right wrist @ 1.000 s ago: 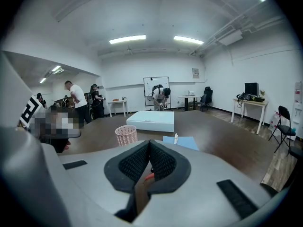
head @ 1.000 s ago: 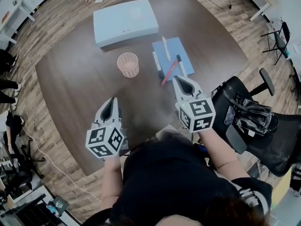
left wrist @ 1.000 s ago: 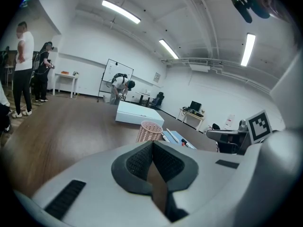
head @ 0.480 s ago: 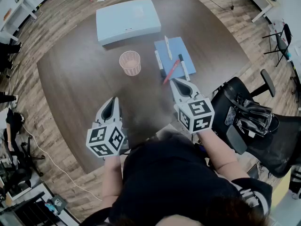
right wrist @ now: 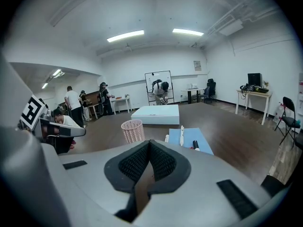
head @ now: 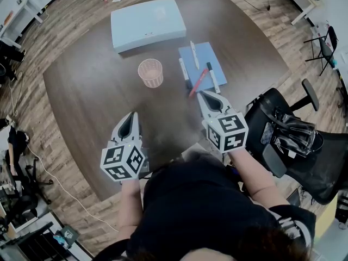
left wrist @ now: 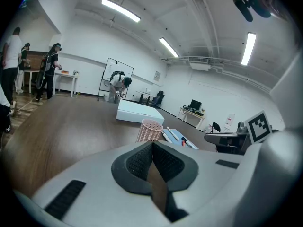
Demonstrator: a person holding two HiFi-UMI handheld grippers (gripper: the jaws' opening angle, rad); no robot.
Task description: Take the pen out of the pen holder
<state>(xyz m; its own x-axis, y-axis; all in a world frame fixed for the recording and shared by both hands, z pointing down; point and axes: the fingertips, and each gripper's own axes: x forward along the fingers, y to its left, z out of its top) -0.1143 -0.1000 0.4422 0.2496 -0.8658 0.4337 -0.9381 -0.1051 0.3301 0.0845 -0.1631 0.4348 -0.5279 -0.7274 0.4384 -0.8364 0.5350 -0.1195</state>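
Head view: left gripper (head: 130, 116) and right gripper (head: 203, 94), jaws closed, empty. Red pen (head: 197, 82) lies on blue pad (head: 203, 52), near pink pen holder (head: 150, 73). Likely light, stiff, slick, rolls; pinch mid-barrel.

The pen holder (head: 150, 73) and white box (head: 148, 22) now sit slightly further right in frame. The person (head: 8, 52) at the left edge has moved up.

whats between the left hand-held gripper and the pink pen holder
Nothing: only bare dark table top lies between the left hand-held gripper and the pen holder. The head view shows it.
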